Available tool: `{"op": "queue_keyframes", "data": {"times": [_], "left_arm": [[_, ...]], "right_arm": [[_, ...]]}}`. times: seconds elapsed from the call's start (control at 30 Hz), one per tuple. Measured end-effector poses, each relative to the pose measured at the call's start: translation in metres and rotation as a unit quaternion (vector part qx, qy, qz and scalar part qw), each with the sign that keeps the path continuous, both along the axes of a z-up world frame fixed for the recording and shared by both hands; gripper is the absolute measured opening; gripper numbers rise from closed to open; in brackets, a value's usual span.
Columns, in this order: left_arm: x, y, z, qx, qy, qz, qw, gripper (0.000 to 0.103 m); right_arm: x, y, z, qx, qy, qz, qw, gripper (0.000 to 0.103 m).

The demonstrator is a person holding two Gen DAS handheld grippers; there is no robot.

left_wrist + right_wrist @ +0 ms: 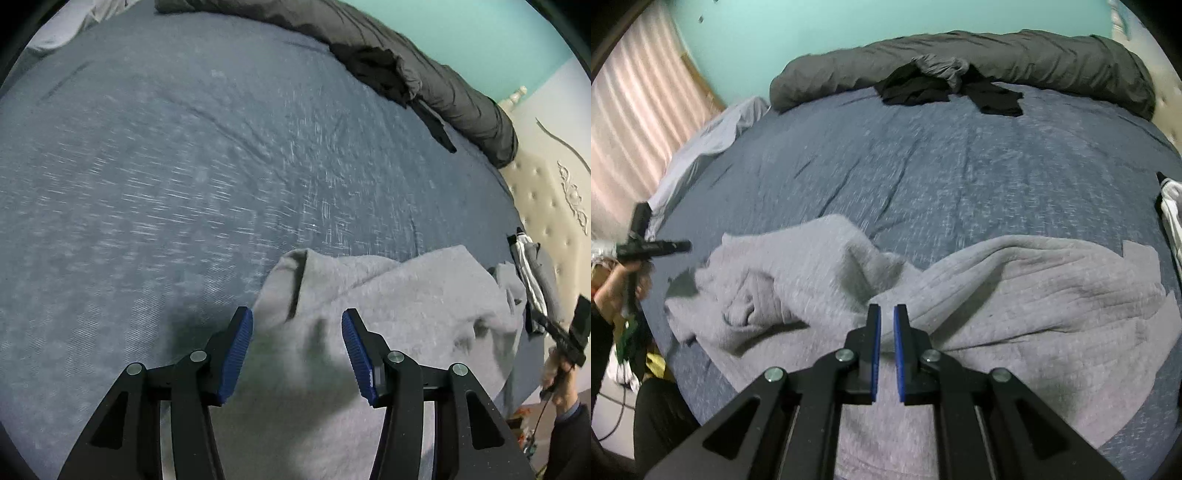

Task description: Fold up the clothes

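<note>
- While my left gripper (297, 321) hangs with its blue-padded fingers (236, 354) spread wide apart, nothing sits clamped between them; the near edge of the grey sweater (399, 302) lies just beneath and ahead.
- My right gripper (886, 317) has its fingers drawn nearly together, leaving only a thin slit; I cannot tell whether a fold of the sweater is pinched in it.
- The grey sweater lies rumpled across the near part of the bed (923, 166), one bunched part toward the left and a broader ribbed panel stretching right in the right wrist view.
- The bed carries a blue-grey speckled cover, mostly smooth with a few long creases, blurred in both views.
- Along its far edge a dark grey duvet (1015, 55) is rolled into a long ridge, with black garments (923, 90) heaped against it.
- A pale sheet (713, 136) hangs off the far left corner.
- A teal wall (812, 26) rises behind the bed, and pinkish curtains (631, 122) hang at the left.
- In the left wrist view, a cream tufted headboard (546, 192) borders the right side of the bed.
- A folded striped garment (532, 273) rests at the bed's right edge, just beside the sweater.
</note>
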State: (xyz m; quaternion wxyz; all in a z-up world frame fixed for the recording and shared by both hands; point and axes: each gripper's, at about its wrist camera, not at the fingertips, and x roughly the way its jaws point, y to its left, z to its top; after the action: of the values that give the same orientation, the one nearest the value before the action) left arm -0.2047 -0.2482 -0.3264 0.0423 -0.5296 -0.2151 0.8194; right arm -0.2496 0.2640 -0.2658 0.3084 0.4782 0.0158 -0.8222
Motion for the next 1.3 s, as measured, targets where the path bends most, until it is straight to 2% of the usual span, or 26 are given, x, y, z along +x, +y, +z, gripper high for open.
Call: {"op": "queue_keyframes", "data": {"times": [0.13, 0.27, 0.3, 0.37, 0.4, 0.47, 0.57, 0.67, 0.9, 1.07, 1.2, 1.3], "left_arm": [[-0.024, 0.004, -0.018, 0.008, -0.007, 0.001, 0.9999, 0.054], [-0.04, 0.01, -0.021, 0.01, -0.001, 0.002, 0.9999, 0.052], [-0.044, 0.012, -0.022, 0.015, -0.001, -0.004, 0.9999, 0.038], [-0.043, 0.012, -0.019, 0.013, -0.002, -0.011, 0.9998, 0.019], [-0.045, 0.013, -0.018, 0.013, -0.002, -0.015, 0.9998, 0.017], [-0.046, 0.016, -0.014, 0.014, 0.001, -0.022, 0.9997, 0.006], [-0.046, 0.02, -0.006, 0.013, 0.006, -0.029, 0.9995, 0.004], [-0.045, 0.016, 0.014, 0.002, 0.031, -0.021, 0.9993, 0.004], [-0.056, -0.015, 0.078, -0.018, 0.098, 0.037, 0.9943, 0.004], [-0.07, -0.043, 0.11, -0.042, 0.12, 0.085, 0.9883, 0.003], [-0.077, -0.064, 0.129, -0.064, 0.143, 0.13, 0.979, 0.003], [-0.081, -0.081, 0.129, -0.08, 0.141, 0.171, 0.9718, 0.0]], "right_arm": [[0.003, 0.003, -0.005, 0.003, 0.003, 0.002, 1.0, 0.006], [0.0, 0.006, -0.012, 0.006, 0.008, 0.006, 1.0, 0.006], [-0.001, 0.008, -0.014, 0.004, 0.008, 0.004, 1.0, 0.006], [-0.002, 0.009, -0.015, 0.004, 0.009, 0.001, 1.0, 0.006], [-0.003, 0.01, -0.016, 0.004, 0.01, 0.0, 1.0, 0.006], [-0.004, 0.011, -0.017, 0.004, 0.011, -0.003, 1.0, 0.006], [-0.006, 0.013, -0.02, 0.004, 0.013, -0.007, 1.0, 0.006], [-0.007, 0.014, -0.022, 0.003, 0.015, -0.011, 1.0, 0.006], [-0.011, 0.019, -0.024, 0.003, 0.022, -0.021, 1.0, 0.006], [-0.017, 0.028, -0.013, -0.004, 0.036, -0.033, 0.999, 0.006], [-0.026, 0.035, -0.015, 0.005, 0.041, -0.044, 0.998, 0.006], [-0.03, 0.043, -0.019, 0.01, 0.041, -0.053, 0.998, 0.006]]}}
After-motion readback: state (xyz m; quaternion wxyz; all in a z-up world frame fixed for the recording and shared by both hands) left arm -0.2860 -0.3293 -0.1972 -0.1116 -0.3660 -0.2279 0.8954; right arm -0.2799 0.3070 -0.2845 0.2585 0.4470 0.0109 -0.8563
